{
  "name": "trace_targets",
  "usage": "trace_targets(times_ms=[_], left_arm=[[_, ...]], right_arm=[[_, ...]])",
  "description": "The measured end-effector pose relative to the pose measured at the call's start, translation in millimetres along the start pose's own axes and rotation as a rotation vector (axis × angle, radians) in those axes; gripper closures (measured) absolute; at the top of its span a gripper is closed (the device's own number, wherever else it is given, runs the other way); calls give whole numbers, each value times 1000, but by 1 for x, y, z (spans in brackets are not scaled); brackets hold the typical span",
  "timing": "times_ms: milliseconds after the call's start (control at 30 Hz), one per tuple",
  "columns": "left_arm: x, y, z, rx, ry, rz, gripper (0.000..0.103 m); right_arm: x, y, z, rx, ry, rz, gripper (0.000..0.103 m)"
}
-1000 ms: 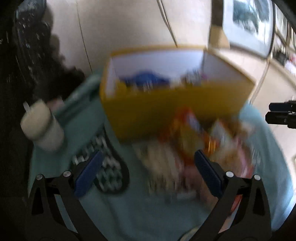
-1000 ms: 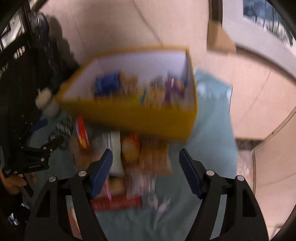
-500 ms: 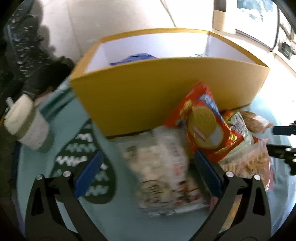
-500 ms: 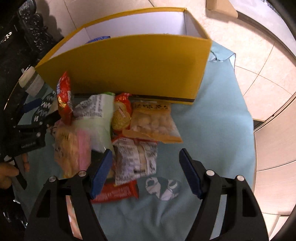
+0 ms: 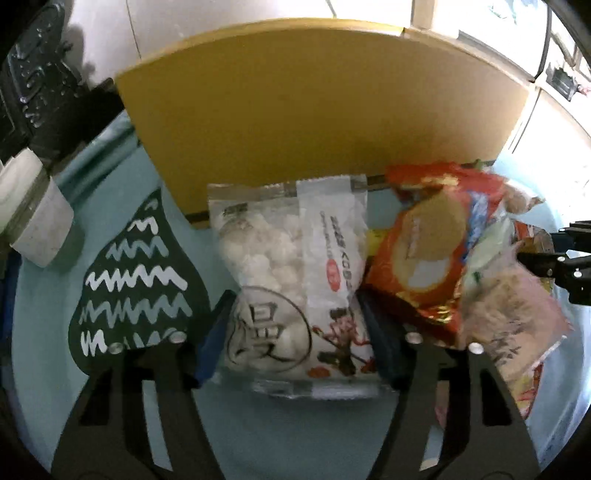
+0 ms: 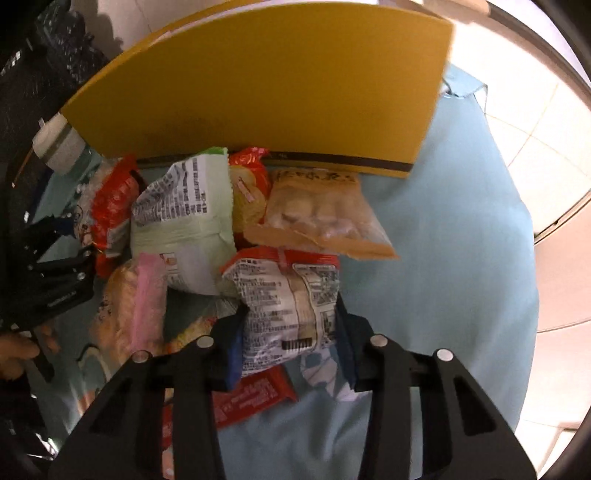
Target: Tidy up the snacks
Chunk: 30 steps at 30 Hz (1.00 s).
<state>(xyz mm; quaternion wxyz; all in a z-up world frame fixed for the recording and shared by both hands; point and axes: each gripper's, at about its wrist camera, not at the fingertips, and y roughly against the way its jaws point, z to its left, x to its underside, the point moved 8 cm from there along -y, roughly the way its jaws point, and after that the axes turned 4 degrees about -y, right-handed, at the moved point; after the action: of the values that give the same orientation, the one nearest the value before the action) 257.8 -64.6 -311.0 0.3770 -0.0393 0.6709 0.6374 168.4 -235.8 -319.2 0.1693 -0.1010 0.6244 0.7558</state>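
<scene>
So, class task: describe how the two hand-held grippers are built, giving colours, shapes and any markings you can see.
Both the left gripper and the right gripper have matte black, angular frames with open cut-outs and round silver screw heads. Their fingers are flat and dark blue. In the right wrist view, small white lettering shows on the left gripper's black body, too small to read.

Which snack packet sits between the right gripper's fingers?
The red-edged packet showing its white printed back and barcode, unlike the pale green one and tan one lying farther off. The right gripper is closing on it.

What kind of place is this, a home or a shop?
Probably a home: pale tiled floor, a light blue cloth covering a table, loose snack packets beside a yellow cardboard box, a framed picture behind.
</scene>
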Motion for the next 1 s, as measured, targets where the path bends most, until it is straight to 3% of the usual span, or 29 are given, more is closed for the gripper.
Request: trace_targets(times_ms=[267,800,1000], left_arm=[[19,31,5,21,53,-48,41],[32,92,-10,29,63,-108,42],[28,123,-17,37,67,-162,42]], right_arm=[[6,39,2,-72,-38,-57,61],[26,77,20,-88,-1,-100,61],[24,106,19,-101,-14,-157,61]])
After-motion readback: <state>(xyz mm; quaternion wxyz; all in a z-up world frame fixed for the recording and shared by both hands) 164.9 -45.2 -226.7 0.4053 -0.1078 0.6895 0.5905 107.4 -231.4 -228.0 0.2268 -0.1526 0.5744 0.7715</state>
